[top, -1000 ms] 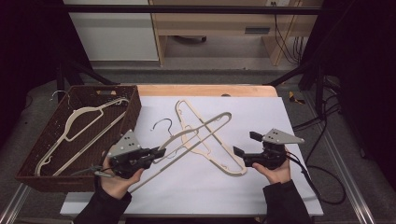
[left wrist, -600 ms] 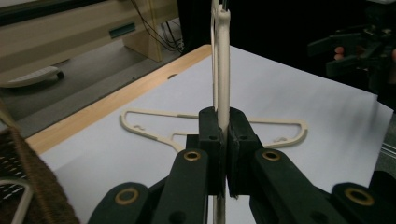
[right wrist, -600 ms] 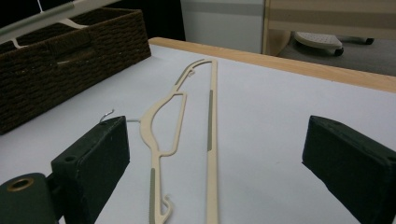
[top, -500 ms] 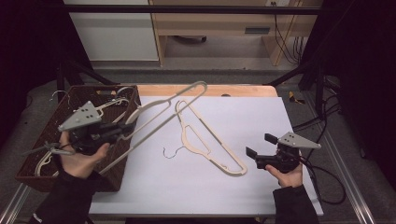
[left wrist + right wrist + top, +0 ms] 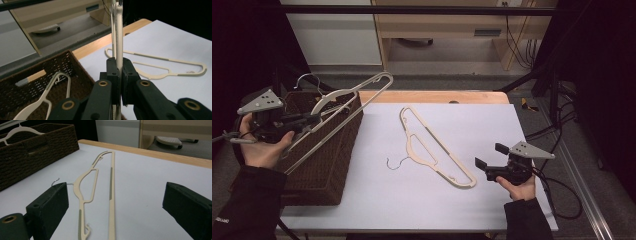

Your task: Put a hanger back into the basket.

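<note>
My left gripper is shut on the lower bar of a cream hanger, which hangs tilted in the air over the brown wicker basket at the table's left. In the left gripper view the pads pinch that bar. Another cream hanger lies inside the basket. A third cream hanger lies flat on the white sheet. My right gripper stands open just right of it. Its jaws have just been opening, with nothing gripped. In the right gripper view that hanger lies ahead of the jaws.
The white sheet covers the table, with a wooden strip along its far edge. Cables trail off the right side. A wooden cabinet stands behind. The basket sits far left in the right gripper view.
My left gripper has carried its hanger from the middle of the table leftward and up over the basket. The right gripper has stayed near the table's right, jaws a little wider.
</note>
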